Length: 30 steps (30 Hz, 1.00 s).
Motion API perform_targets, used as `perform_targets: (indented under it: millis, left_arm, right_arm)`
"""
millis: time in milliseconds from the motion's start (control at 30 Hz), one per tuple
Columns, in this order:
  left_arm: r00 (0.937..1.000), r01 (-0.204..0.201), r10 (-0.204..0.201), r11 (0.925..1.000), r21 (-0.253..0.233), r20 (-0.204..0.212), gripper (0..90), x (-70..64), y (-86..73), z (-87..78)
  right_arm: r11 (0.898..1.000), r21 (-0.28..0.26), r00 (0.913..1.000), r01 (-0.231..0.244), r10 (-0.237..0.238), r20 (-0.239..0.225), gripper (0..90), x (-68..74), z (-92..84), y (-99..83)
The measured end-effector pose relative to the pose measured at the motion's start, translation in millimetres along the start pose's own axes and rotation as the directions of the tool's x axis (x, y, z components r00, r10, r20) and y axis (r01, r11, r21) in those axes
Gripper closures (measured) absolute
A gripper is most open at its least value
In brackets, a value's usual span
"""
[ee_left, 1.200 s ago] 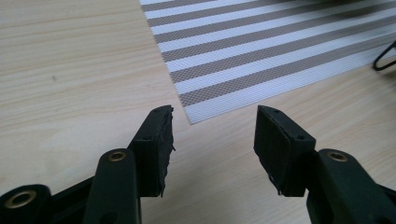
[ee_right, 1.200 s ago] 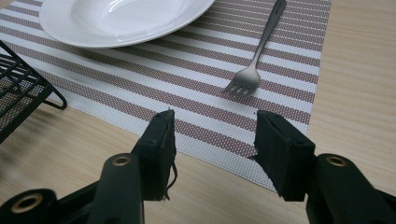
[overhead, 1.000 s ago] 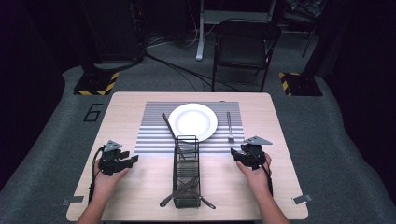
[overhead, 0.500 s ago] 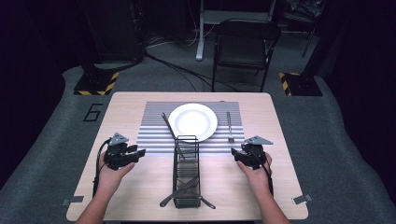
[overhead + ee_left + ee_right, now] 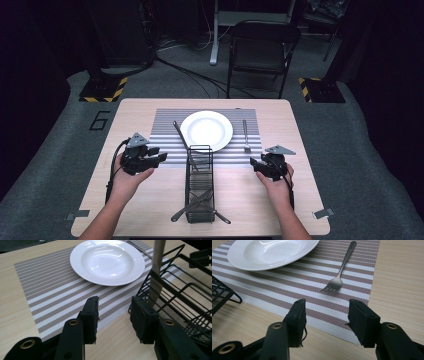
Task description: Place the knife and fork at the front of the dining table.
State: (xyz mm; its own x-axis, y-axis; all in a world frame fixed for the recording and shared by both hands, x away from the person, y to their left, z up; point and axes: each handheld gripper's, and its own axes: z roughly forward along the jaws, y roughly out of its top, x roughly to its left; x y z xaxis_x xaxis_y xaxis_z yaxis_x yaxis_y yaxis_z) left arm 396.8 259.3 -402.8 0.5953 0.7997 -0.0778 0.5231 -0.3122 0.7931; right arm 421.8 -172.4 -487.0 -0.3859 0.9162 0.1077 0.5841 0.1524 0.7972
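Here the wire rack (image 5: 200, 185) runs lengthwise toward the plate (image 5: 206, 130), knife (image 5: 181, 136) leaning from it; left gripper (image 5: 159, 157), jaws apart and just narrowing on nothing, faces it; right gripper (image 5: 254, 163) gapes empty beside the fork (image 5: 246, 136).

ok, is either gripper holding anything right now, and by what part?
Nothing is held. The left gripper and the right gripper both have bare space between their fingers; the left's have just been closing on nothing.

A light wooden table (image 5: 150, 200) carries a grey-and-white striped placemat (image 5: 167, 125) at its far middle and a black wire cutlery basket (image 5: 200, 185) nearer the front, its far end overlapping the placemat's near edge, with bare wood on either side.
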Motion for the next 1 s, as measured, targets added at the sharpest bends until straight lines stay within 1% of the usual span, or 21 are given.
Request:
perform_targets:
  millis: [100,200,300,367,467,533,600,633,667,700,733,767,900,1000]
  left_arm:
    - [0.9998,-0.009,0.009,1.0,0.003,0.018,59.2,-4.0,7.8,-0.9]
    - [0.9995,-0.012,0.012,0.9999,-0.004,0.03,60.0,-8.7,15.6,-1.4]
    - [0.9987,-0.023,0.023,0.9997,-0.011,0.044,60.4,-14.1,22.9,-1.2]
    - [0.9981,-0.033,0.033,0.9994,-0.012,0.052,60.1,-17.2,26.5,0.2]
    - [0.9974,-0.038,0.038,0.9992,-0.011,0.062,58.9,-20.5,30.0,5.2]
    - [0.9971,-0.029,0.03,0.9995,-0.011,0.071,58.1,-22.3,31.4,9.1]
    - [0.9966,-0.028,0.028,0.9996,-0.007,0.078,57.4,-23.8,32.5,12.9]
    - [0.9967,-0.025,0.026,0.9996,-0.015,0.077,57.5,-24.9,32.5,15.5]
    - [0.9964,-0.029,0.029,0.9996,-0.005,0.08,57.5,-25.5,33.3,16.5]
    - [0.9962,-0.032,0.032,0.9995,-0.004,0.081,57.5,-26.5,33.8,18.4]
    - [0.9963,-0.031,0.032,0.9994,-0.012,0.08,57.5,-27.5,34.1,20.7]
    - [0.9961,-0.034,0.034,0.9994,-0.01,0.081,57.5,-27.7,34.6,21.4]
    - [0.9963,-0.028,0.03,0.9995,-0.015,0.081,58.0,-29.8,36.8,25.3]
    - [0.9951,-0.028,0.03,0.9994,-0.021,0.095,59.5,-31.3,38.0,29.6]
  right_arm:
    - [1.0,-0.003,1.0,0.001,-0.001,-0.002,48.0,-0.3,-0.2,0.1]
    - [1.0,-0.003,0.9999,-0.012,0.012,0.0,48.0,-0.4,-0.3,-0.1]
    - [1.0,-0.003,1.0,-0.008,0.008,0.001,48.0,-1.5,-0.3,-0.2]
    - [1.0,-0.006,0.9999,-0.015,0.015,-0.002,48.0,-1.9,-0.5,-0.2]
    - [0.998,-0.017,0.9977,-0.057,0.057,-0.036,47.9,-3.4,-2.0,0.4]
    - [0.998,-0.026,0.9973,-0.063,0.062,-0.04,47.9,-3.7,-3.2,1.0]
    - [0.998,-0.024,0.9975,-0.062,0.061,-0.036,47.9,-4.6,-3.5,0.8]
    - [0.998,-0.023,0.9974,-0.063,0.062,-0.036,47.9,-4.9,-3.2,0.7]
    - [0.998,-0.022,0.9974,-0.063,0.062,-0.036,47.9,-5.0,-3.0,0.5]
    - [0.998,-0.021,0.9975,-0.063,0.062,-0.034,47.9,-5.0,-2.7,0.4]
    - [0.998,-0.019,0.998,-0.057,0.056,-0.03,47.9,-5.1,-2.4,0.2]
    - [0.998,-0.017,0.9983,-0.052,0.052,-0.028,47.9,-5.1,-1.8,0.0]
    - [0.999,-0.006,0.9982,-0.052,0.052,-0.028,47.9,-3.9,-0.5,-0.7]
    - [0.999,-0.007,0.9984,-0.049,0.049,-0.028,47.9,-3.8,-0.1,-0.7]
